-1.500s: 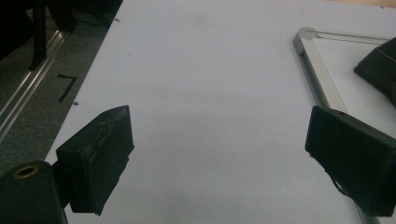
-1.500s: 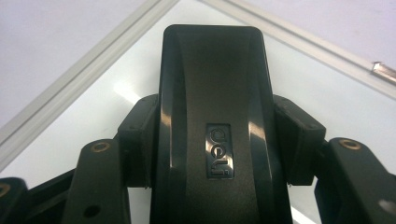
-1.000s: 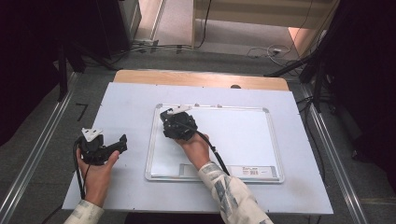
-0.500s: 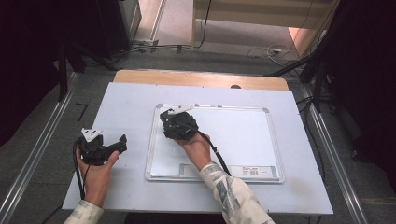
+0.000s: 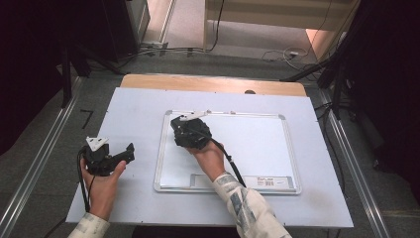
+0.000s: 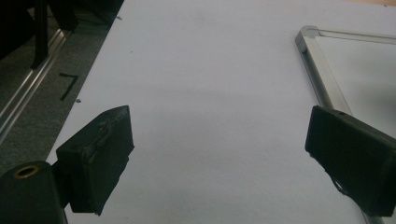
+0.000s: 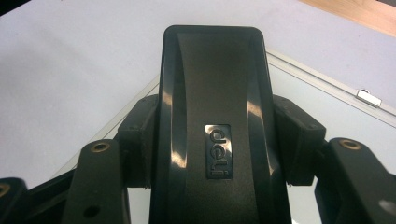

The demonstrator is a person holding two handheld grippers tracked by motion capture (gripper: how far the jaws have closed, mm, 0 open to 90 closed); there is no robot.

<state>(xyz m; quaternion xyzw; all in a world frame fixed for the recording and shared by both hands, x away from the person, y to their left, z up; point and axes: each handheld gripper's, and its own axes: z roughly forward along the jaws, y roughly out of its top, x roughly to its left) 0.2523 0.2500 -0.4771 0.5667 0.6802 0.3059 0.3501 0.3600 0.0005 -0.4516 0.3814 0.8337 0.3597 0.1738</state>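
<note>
Right gripper (image 7: 212, 140) jaws clamping black eraser (image 7: 212, 93), logo readable close-up

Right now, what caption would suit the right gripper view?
Right gripper clamps a black eraser above the whiteboard corner.

Both grippers, left (image 5: 130, 151) and right (image 5: 187, 131), are showing black bodies with blocky black jaws, brass-ringed screw holes, grey three-cornered top plates and trailing black cables (image 5: 229, 161), while the person is wearing pale sleeves (image 5: 245, 206) patterned in grey.
</note>
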